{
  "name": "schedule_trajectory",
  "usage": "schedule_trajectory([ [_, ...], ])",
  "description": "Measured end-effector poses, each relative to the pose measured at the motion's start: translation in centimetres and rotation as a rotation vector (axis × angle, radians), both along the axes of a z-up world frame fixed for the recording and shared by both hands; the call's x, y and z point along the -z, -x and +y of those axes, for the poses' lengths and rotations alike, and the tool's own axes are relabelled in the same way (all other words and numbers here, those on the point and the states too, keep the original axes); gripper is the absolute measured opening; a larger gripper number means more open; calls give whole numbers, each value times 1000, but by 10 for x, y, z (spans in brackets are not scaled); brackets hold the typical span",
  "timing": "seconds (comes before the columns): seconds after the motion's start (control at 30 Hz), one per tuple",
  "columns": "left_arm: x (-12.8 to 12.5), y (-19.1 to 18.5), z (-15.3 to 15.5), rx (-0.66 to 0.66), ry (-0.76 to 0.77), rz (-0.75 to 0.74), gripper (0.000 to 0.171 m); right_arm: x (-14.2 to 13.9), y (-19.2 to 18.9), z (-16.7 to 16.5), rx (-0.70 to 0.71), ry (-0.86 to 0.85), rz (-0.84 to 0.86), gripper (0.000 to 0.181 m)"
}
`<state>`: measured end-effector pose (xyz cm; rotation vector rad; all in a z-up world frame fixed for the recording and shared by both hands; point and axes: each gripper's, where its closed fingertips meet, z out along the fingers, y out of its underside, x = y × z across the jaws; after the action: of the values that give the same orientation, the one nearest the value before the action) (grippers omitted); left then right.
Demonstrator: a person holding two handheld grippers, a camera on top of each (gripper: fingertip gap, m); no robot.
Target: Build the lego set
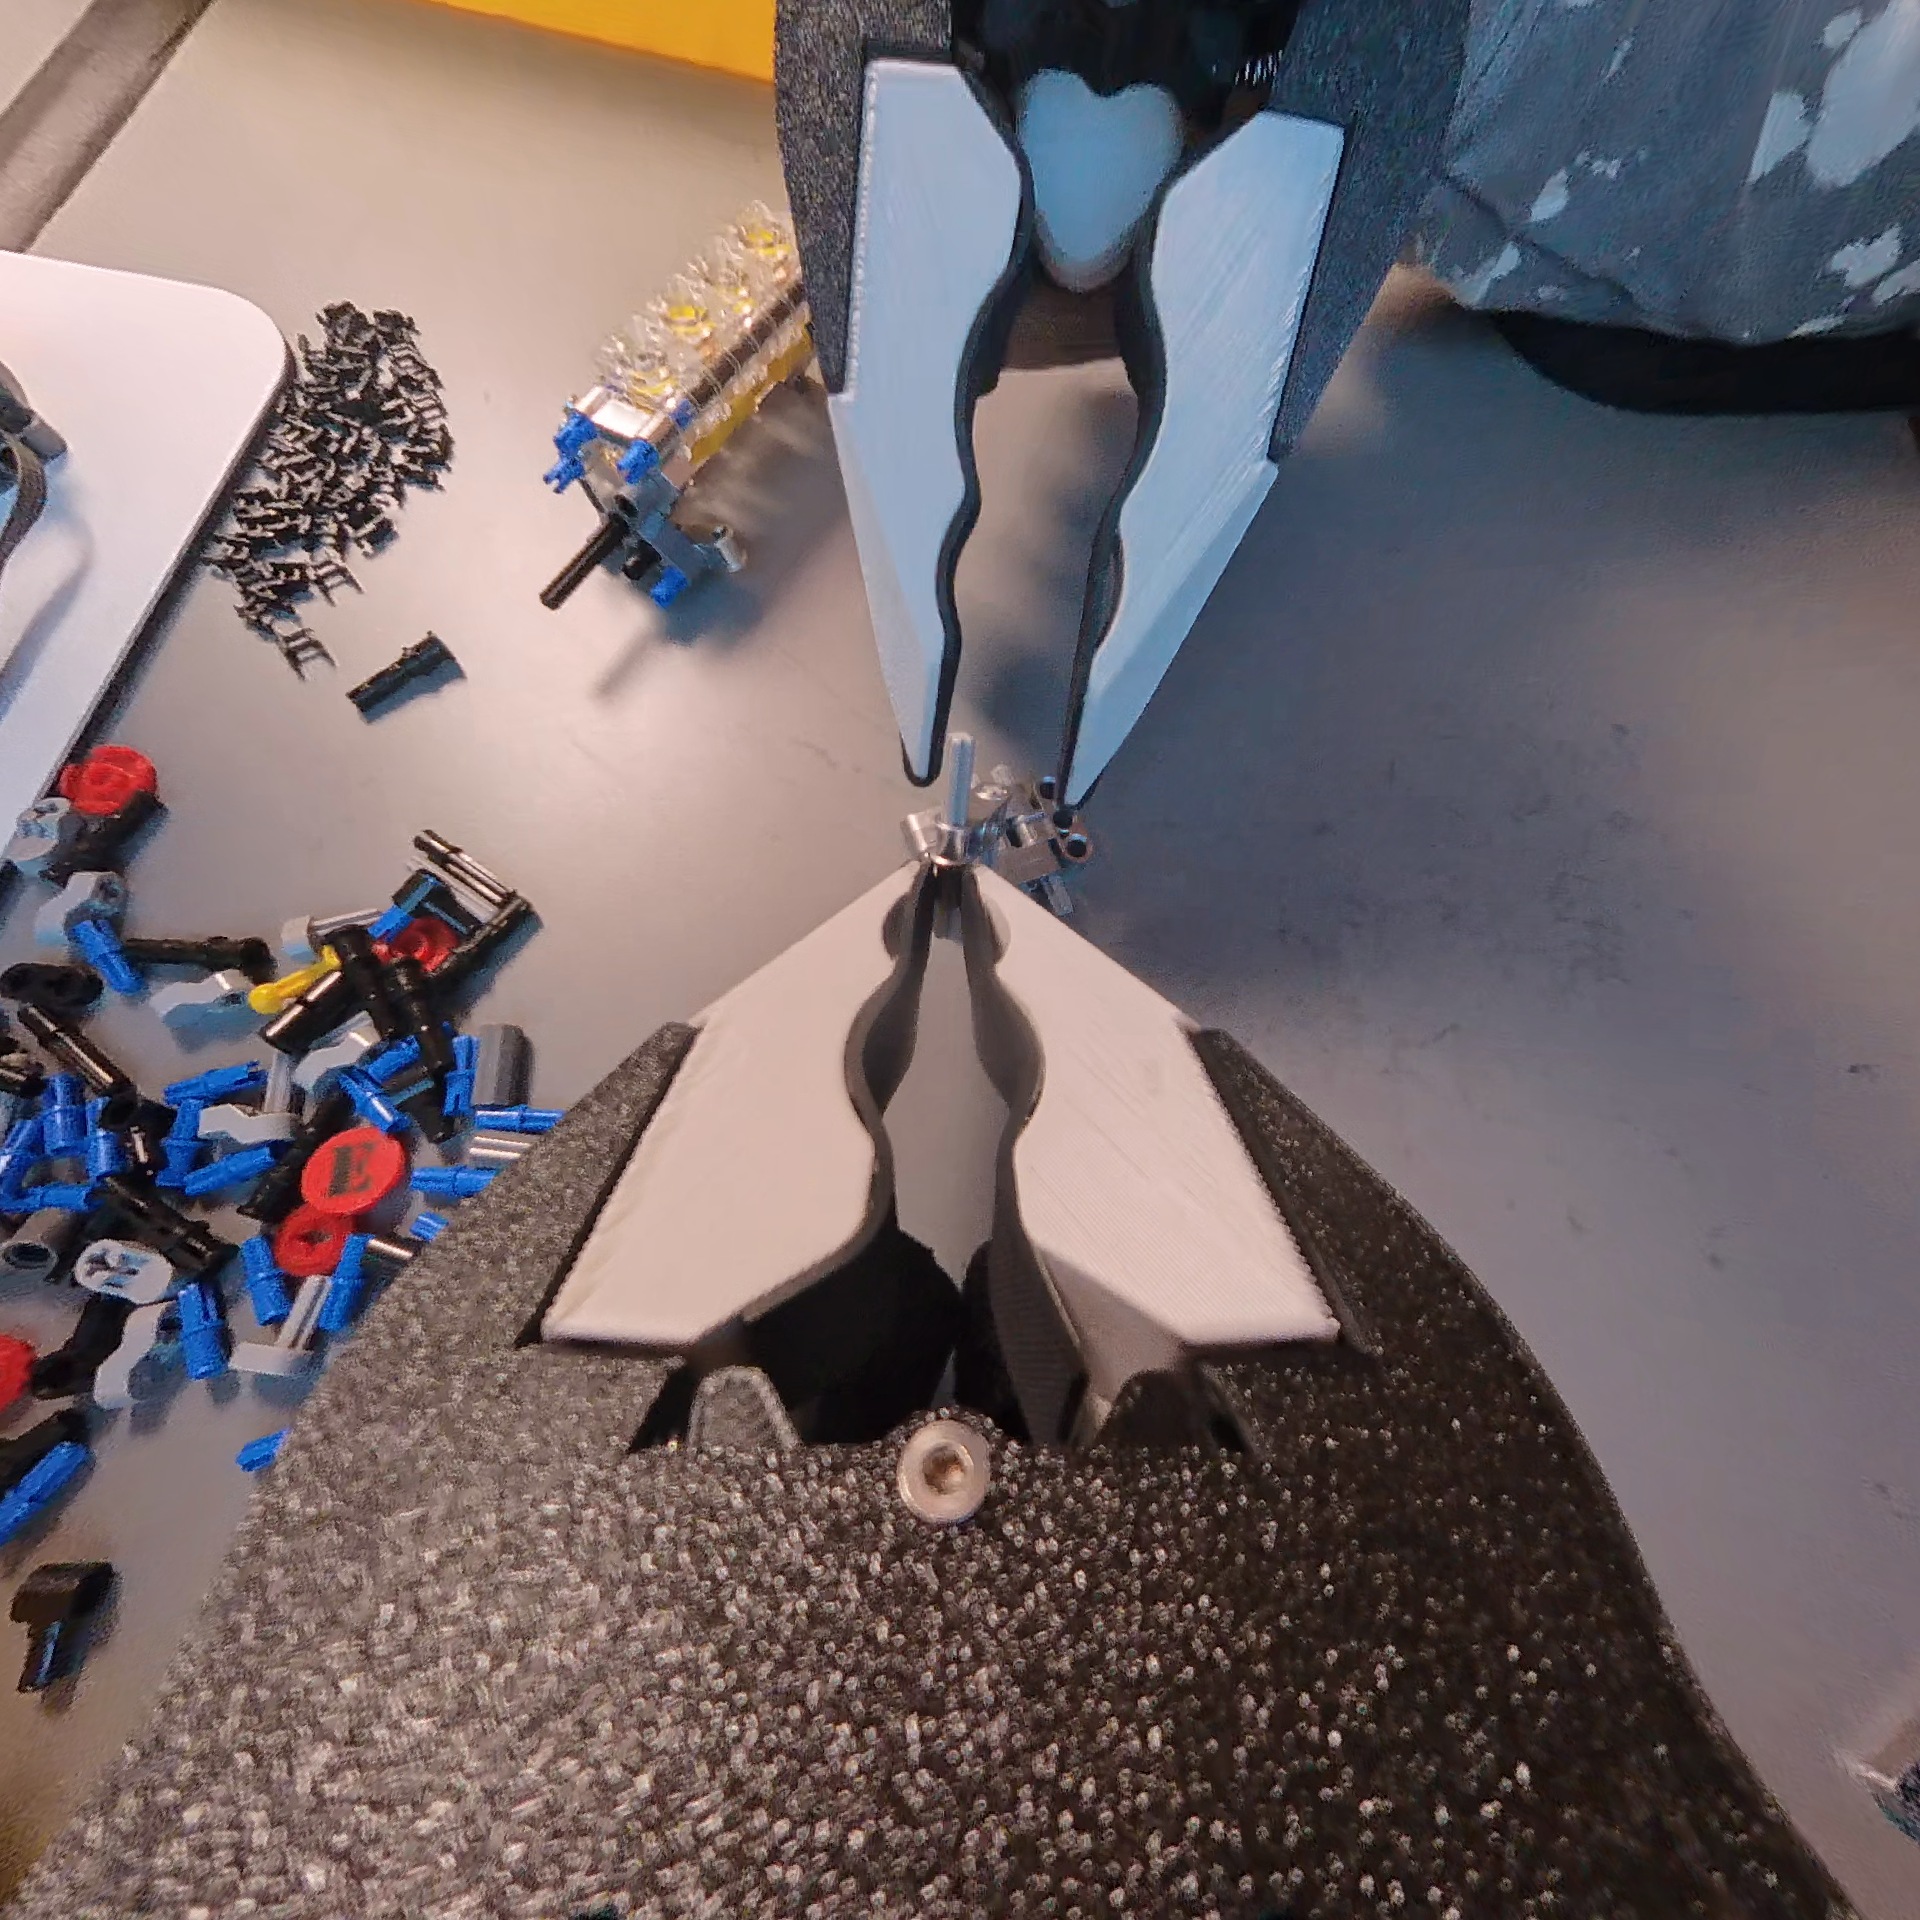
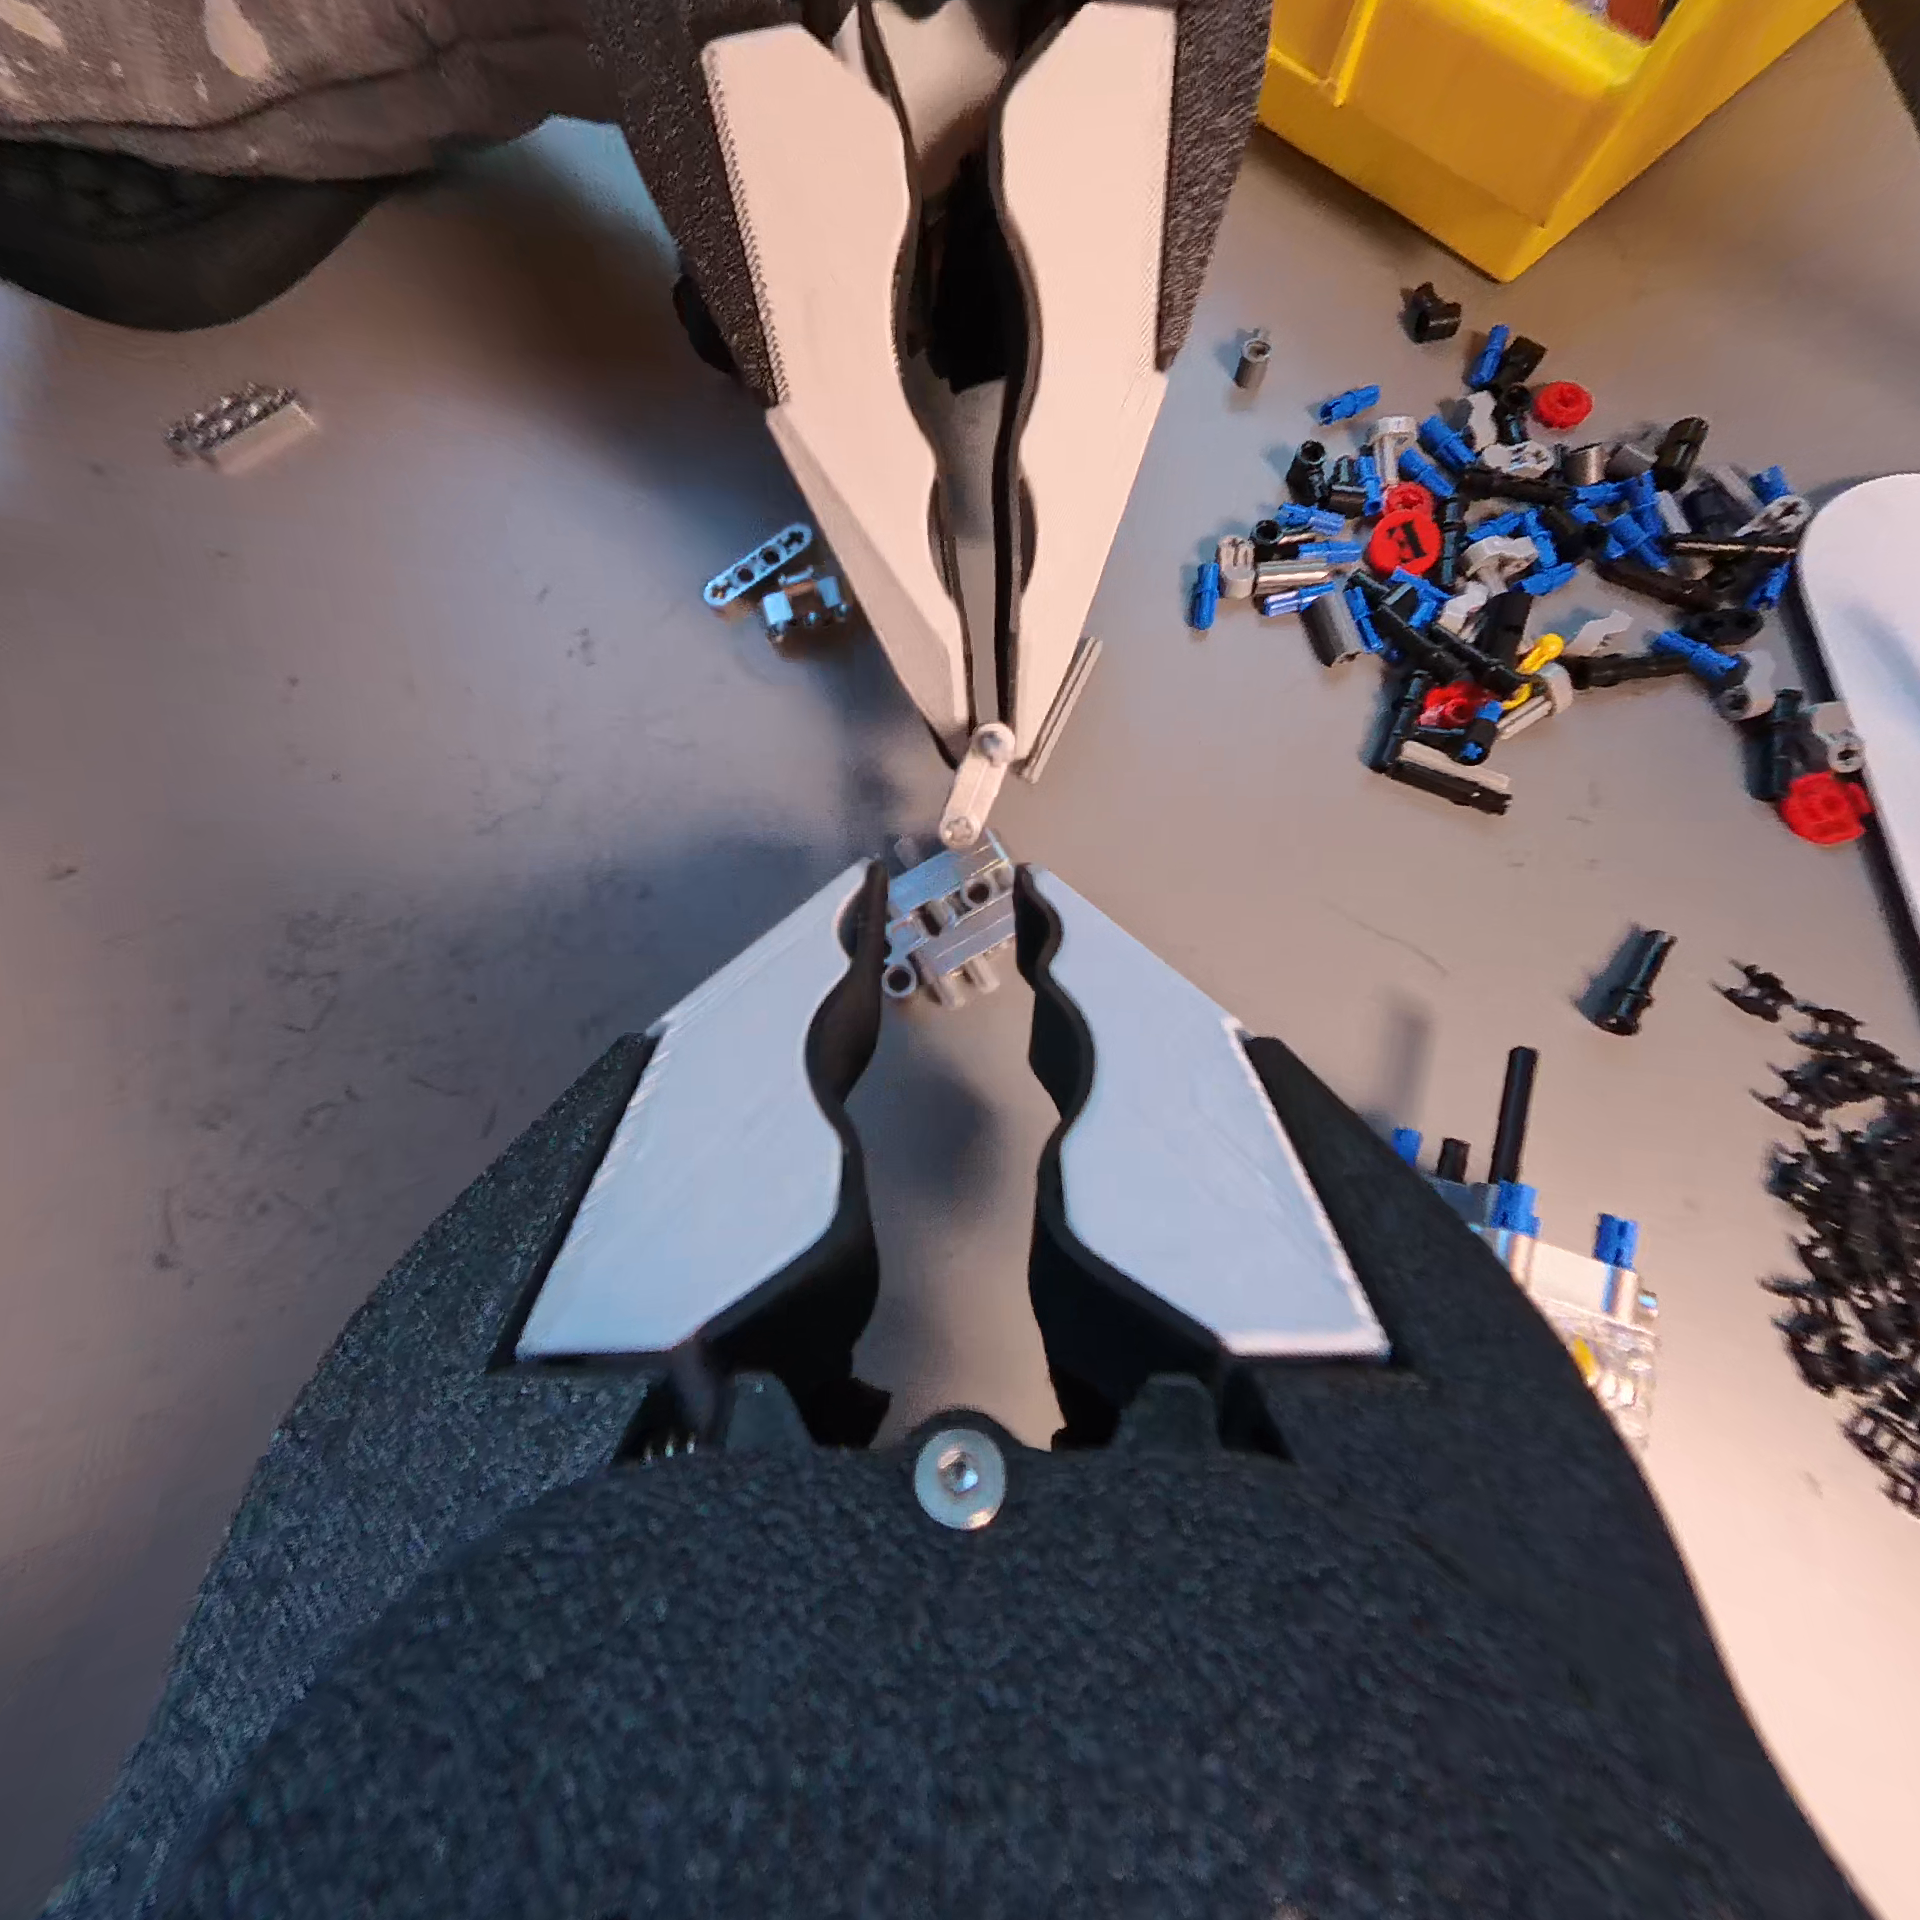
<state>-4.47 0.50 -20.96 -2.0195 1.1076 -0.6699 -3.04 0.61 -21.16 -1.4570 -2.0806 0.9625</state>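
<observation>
In the left wrist view my left gripper is shut on a small grey pin-and-lever piece, held upright at its tips. My right gripper comes in from the far side, tip to tip with it. In the right wrist view my right gripper is shut on a small grey block assembly, which fills the gap between its fingertips. The left gripper faces it from above, and its grey lever piece touches the top of the assembly. Both are just above the grey table.
A pile of blue, black and red pieces and a heap of small black links lie to one side. A clear-and-yellow built unit, a yellow bin, a white slab and loose grey parts are nearby. A person's patterned clothing is at the table edge. The tips of both grippers are at nearly the same place. Between my right fingertips and the white slab there is roughly 20 cm.
</observation>
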Motion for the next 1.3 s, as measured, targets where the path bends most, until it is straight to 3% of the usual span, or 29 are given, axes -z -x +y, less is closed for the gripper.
schedule_trajectory([
  [0.07,-5,1,2,-19,-17,-30,3,-7,9,1,31,16,60,18],
  [0.1,-6,2,4,-29,-25,-32,3,-12,13,0,36,33,90,7],
  [0.2,-8,6,6,-45,-26,-45,3,-9,12,3,25,5,70,0],
  [0.43,-11,4,6,-42,-50,-34,2,-11,9,2,17,24,52,0],
  [0.53,-13,8,11,-75,-58,-50,2,-13,10,2,32,71,64,28],
  [0.6,-15,8,12,-87,-71,-53,2,-20,17,3,59,84,110,22],
  [0.63,-15,8,13,-92,-81,-47,2,-22,20,5,79,77,126,7],
  [0.83,-9,7,4,-54,-21,-40,2,-23,14,11,69,51,97,0],
  [1.0,-11,6,6,-66,-59,-16,2,-19,13,12,49,-36,73,0],
  [1.07,-12,8,7,-73,-57,-35,2,-21,10,13,47,-37,69,31],
  [1.13,-14,5,4,-53,-57,-51,2,-27,15,9,37,-49,131,38],
  [1.17,-15,2,3,-44,-59,-58,2,-26,18,8,30,-64,146,10],
  [1.3,-13,-2,-1,-24,-54,-62,2,-23,16,1,-18,-42,130,5],
])
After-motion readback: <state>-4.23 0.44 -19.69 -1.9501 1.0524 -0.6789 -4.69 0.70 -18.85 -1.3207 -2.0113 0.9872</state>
